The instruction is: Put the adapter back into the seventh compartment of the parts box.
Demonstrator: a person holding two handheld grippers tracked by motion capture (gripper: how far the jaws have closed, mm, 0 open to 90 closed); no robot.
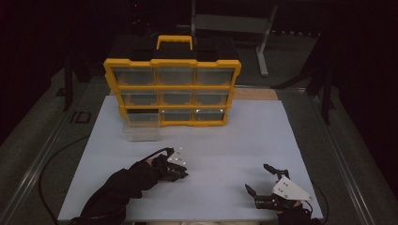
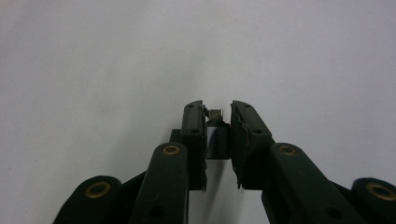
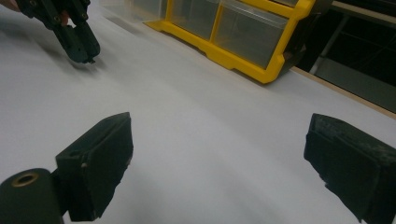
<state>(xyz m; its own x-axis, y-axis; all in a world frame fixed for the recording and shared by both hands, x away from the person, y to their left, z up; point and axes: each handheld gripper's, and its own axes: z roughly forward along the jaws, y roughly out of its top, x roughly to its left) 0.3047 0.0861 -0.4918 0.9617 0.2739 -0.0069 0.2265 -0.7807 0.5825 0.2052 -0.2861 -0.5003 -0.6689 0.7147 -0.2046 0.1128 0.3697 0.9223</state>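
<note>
Pinched between the black pads (image 2: pixel 194 135) of the left gripper (image 2: pixel 217 140): a small dark block-shaped part with a pale metal tab at its far end (image 2: pixel 216 135), held just above the white table sheet (image 2: pixel 93 70), long axis running straight out along the jaws, tab end forward. Looked gripped on both flanks, though a sliver of light showed on the right side, so firmness of contact hard to judge. Part too small and dim to identify further; underside and rear end hidden between the jaws. Seen from above, left gripper (image 1: pixel 177 169) low over the sheet, pointing right, with a clear plastic drawer (image 1: pixel 141 133) pulled out of the bottom-left slot of the yellow-framed organizer cabinet with nine clear drawers (image 1: pixel 172 89) standing well apart, up and to the left of the jaws. Judged the nearer hand to that drawer by far, and the drawer the likely destination. Contents of the drawer impossible to make out. Right gripper (image 1: pixel 257 180) near the lower right edge of the sheet, jaws spread wide and empty, pads (image 3: pixel 100 163) framing bare sheet, partly cut off by the frame.
</note>
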